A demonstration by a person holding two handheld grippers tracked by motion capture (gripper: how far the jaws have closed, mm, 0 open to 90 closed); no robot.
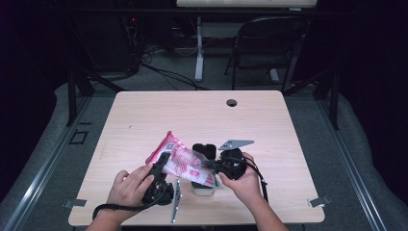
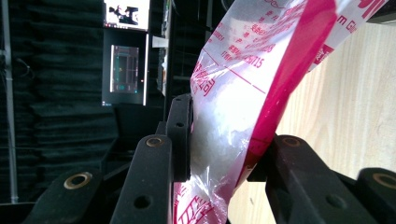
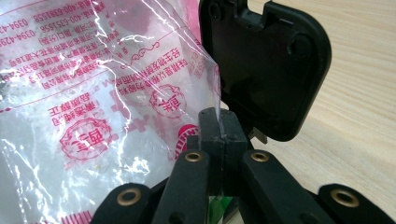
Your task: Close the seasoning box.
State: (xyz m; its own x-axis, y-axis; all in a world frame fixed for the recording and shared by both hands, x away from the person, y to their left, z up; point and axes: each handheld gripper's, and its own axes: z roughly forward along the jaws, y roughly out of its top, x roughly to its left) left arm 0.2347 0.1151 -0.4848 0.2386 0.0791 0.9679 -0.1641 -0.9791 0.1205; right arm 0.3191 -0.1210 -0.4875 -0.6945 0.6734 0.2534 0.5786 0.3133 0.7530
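A clear plastic bag (image 1: 185,162) with red print and white grains inside hangs tilted above the table, held between both grippers. My left gripper (image 1: 161,168) is shut on its lower left part; in the left gripper view the jaws pinch the bag (image 2: 233,102) from both sides. My right gripper (image 1: 214,167) is shut on the bag's right edge, and the right gripper view has the film (image 3: 93,93) caught between the closed fingertips (image 3: 211,128). Under the bag stands a small white container (image 1: 202,189) with its black lid (image 1: 204,149) (image 3: 271,65) flipped up.
The wooden table (image 1: 192,115) has a cable hole (image 1: 232,102) near its far edge. A folding chair (image 1: 269,43) and a desk leg (image 1: 199,48) stand beyond it. Metal clips (image 1: 318,201) sit at the near corners.
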